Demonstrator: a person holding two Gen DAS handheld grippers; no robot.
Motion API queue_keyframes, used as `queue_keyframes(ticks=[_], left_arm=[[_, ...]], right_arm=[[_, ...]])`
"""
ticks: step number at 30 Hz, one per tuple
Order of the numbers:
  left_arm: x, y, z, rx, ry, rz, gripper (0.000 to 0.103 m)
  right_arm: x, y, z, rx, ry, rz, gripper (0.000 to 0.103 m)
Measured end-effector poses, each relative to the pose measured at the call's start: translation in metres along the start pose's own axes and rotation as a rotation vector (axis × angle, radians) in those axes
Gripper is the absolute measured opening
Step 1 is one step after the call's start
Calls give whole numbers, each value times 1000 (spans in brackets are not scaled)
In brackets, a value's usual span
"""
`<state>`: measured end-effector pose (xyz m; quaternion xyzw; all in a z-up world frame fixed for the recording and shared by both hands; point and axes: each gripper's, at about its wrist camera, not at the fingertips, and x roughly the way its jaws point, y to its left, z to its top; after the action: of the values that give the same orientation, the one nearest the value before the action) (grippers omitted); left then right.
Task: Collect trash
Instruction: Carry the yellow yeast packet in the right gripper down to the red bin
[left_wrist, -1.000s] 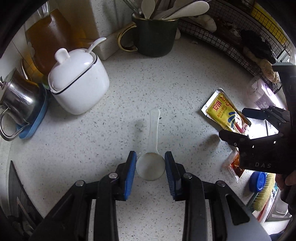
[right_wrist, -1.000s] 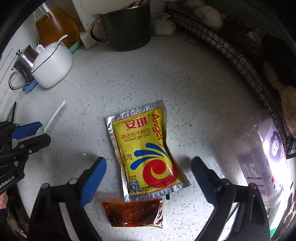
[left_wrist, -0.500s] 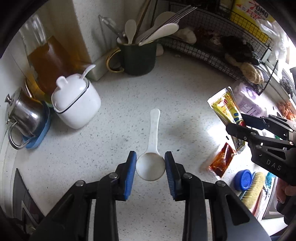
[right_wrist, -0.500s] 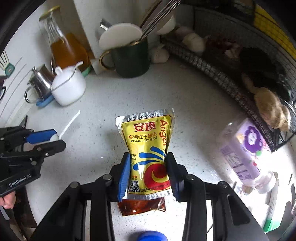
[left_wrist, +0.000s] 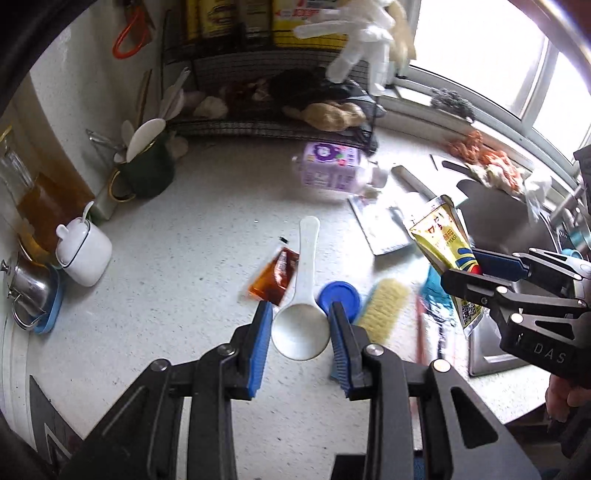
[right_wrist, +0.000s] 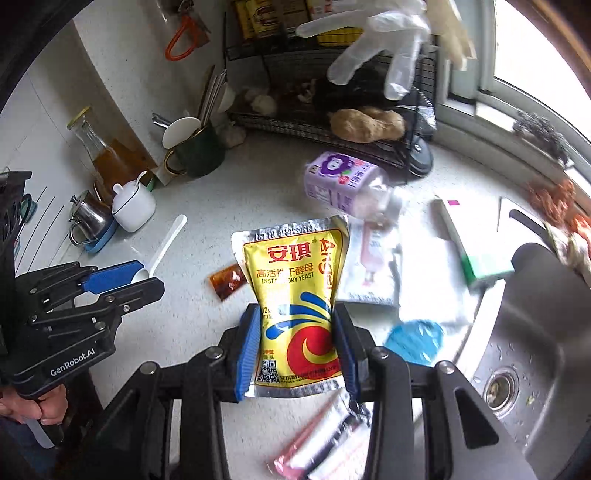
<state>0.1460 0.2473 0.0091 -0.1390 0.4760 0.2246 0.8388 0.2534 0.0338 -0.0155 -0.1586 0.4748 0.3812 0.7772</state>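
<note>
Trash is held in both grippers above the counter (left_wrist: 177, 229). A yellow yeast packet (right_wrist: 295, 295) is pinched across its lower half by the right gripper (right_wrist: 295, 350), whose blue pads (right_wrist: 247, 343) press on both side edges. The packet is judged light, thin and flexible, with a slick foil face; a hold across the flat body well below the crimped top seal is advised, since the sides buckle under pressure. A white plastic spoon (left_wrist: 303, 317) is clamped at its bowl by the left gripper (left_wrist: 300, 339), with the handle pointing away. The spoon appears stiff and light. Just beyond the spoon bowl, an orange sauce sachet (left_wrist: 273, 280) and a blue cap (left_wrist: 340, 297) lie on the counter. Farther from the spoon, a purple-labelled bottle (left_wrist: 332, 170) lies on its side.
</note>
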Motion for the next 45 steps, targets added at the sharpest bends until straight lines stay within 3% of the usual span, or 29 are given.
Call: queue_keyframes(ticks=[6,13,23,31,38,45], left_arm=[[-48,-83,-49,113,-46,-60,29],[-89,-172,-126,232,-41,-147,29],[-122,-256,-202,379,13,-251,29],[-86,-298,-240,503,125,-310,29],[-10,-316,-278,560,180,-303,29],[78,-328,-324,550,252,-296,29]], right_arm=[[-74,-21,-83,80,-63,-60,36],[-142,-30,-188,175,-69,-133,37],[-191,-38,-280,336,-68,-205,37],[-186,-55,-333,459,-52,-236,37],[-141,-84,-382,544,-5,-251,37],[-78,-120,-424,567,57,-270,37]])
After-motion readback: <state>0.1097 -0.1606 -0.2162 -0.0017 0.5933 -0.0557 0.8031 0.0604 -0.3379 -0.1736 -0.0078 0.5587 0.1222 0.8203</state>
